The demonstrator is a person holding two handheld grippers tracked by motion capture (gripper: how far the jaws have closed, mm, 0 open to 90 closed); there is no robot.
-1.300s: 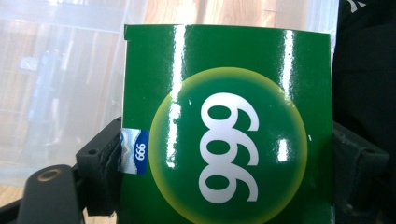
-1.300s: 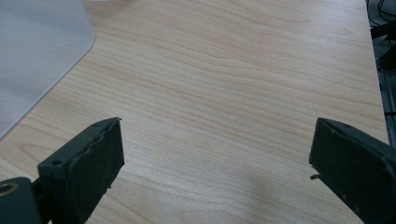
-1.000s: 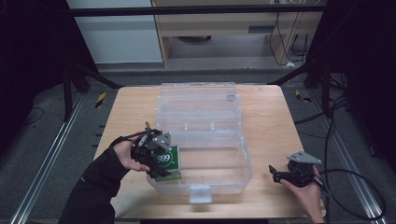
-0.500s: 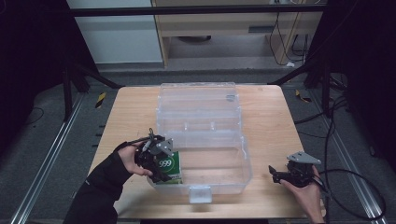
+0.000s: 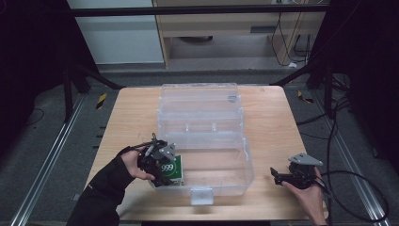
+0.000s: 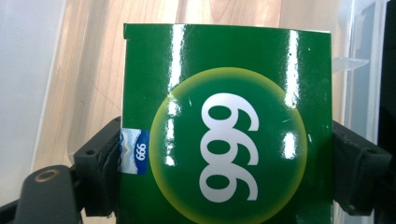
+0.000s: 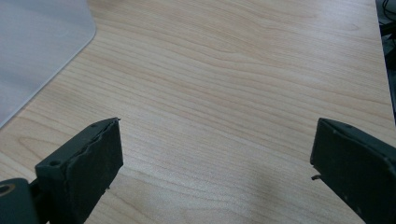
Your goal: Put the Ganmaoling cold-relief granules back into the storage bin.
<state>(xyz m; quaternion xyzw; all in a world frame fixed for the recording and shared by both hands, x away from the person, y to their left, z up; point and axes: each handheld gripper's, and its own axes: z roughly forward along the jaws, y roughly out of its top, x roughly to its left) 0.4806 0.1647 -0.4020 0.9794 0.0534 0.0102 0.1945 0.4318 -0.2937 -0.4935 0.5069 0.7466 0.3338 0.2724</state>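
The left tongs (image 5: 162, 165) clamp the green box (image 6: 226, 126) by its side edges, low left of centre inside the clear bin (image 5: 244, 165); it looks light, glossy and crushable; the right tongs (image 7: 215, 172) gape wide over the worktop (image 7: 243, 70).

The bin (image 5: 202, 160) sits mid-frame on the table (image 5: 268, 117) in the high view, its lid (image 5: 200, 101) open behind it toward the top. The box (image 5: 170, 170) is in the bin's lower-left corner, between the left gripper's (image 5: 160, 165) jaws. The right gripper (image 5: 280, 178) hovers lower right, well apart from the bin.
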